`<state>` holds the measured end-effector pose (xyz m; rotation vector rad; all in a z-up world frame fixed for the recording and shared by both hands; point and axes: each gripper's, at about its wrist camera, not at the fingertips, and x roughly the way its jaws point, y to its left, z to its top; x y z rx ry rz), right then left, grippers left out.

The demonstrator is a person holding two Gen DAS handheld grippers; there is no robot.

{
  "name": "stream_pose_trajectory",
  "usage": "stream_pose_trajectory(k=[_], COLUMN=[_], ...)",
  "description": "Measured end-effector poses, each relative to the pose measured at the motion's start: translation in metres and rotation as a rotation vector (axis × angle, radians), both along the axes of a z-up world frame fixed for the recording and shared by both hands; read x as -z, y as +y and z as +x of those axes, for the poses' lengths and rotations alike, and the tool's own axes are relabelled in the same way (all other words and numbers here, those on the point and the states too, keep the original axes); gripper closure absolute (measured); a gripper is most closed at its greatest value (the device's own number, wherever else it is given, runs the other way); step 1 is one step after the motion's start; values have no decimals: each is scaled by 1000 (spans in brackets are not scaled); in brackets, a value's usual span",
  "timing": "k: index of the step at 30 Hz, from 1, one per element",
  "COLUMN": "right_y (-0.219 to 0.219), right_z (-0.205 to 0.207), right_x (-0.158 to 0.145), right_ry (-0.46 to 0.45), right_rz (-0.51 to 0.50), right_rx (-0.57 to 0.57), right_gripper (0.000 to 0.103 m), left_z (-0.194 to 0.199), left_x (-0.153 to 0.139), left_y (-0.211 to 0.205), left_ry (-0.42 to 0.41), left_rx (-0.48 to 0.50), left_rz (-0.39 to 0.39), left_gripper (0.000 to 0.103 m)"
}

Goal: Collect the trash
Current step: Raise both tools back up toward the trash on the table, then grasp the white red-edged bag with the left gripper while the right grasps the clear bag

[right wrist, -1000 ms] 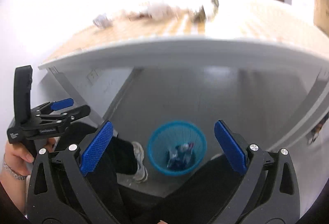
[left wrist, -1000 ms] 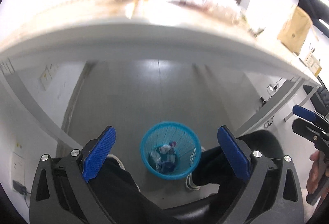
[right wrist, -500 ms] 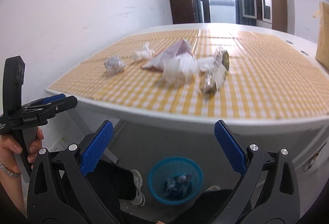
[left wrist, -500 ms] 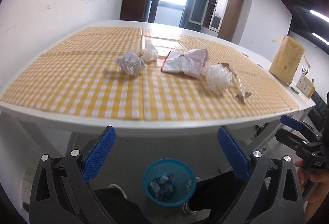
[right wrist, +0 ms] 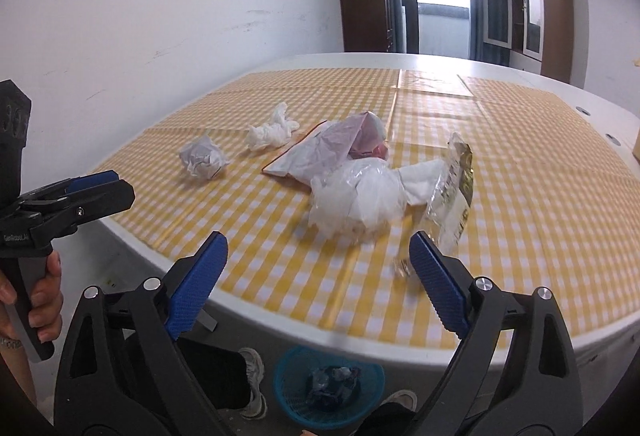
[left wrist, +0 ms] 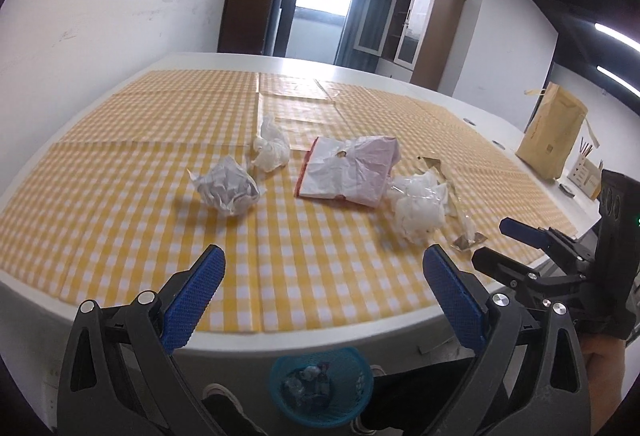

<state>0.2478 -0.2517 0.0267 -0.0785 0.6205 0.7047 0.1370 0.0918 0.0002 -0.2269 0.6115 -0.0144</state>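
Note:
Trash lies on a yellow checked tablecloth [left wrist: 120, 220]: a crumpled paper ball [left wrist: 229, 188] [right wrist: 202, 157], a crumpled tissue [left wrist: 271, 150] [right wrist: 271, 131], a white and pink plastic bag [left wrist: 349, 171] [right wrist: 332, 151], a clear plastic wad [left wrist: 420, 209] [right wrist: 356, 203] and a gold foil wrapper [right wrist: 454, 191]. A blue mesh bin [left wrist: 322, 390] [right wrist: 329, 386] holding trash stands on the floor below the table edge. My left gripper [left wrist: 320, 300] is open and empty above the table's near edge. My right gripper [right wrist: 318, 278] is open and empty, just short of the plastic wad.
A brown paper bag [left wrist: 554, 133] stands at the table's far right, with a pen holder [left wrist: 585, 171] beside it. A white wall runs along the left. The person's legs and shoes [right wrist: 252, 384] are beside the bin. Cabinets and a doorway are behind the table.
Both grippers have risen from below the table edge to above it and tilted up. The view went from the bin on the floor to the tabletop trash. Both stayed open.

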Motion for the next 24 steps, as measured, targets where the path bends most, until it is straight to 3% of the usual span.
stream_pose_trajectory(k=[9, 15, 17, 18, 24], right_y=[23, 31, 31, 31, 31], right_z=[52, 73, 80, 84, 88], right_x=[6, 14, 17, 19, 24], right_ry=[44, 78, 113, 127, 139], right_rz=[-44, -75, -61, -58, -66], right_rx=[12, 12, 2, -3, -30], right_gripper=[29, 50, 52, 58, 73], left_z=[58, 108, 125, 132, 166], left_x=[-15, -17, -13, -11, 4], left_y=[5, -1, 0, 0, -11], left_ry=[15, 59, 77, 88, 135], left_rx=[17, 56, 66, 74, 121], left_rz=[20, 10, 6, 5, -25], left_gripper=[6, 6, 6, 6, 6])
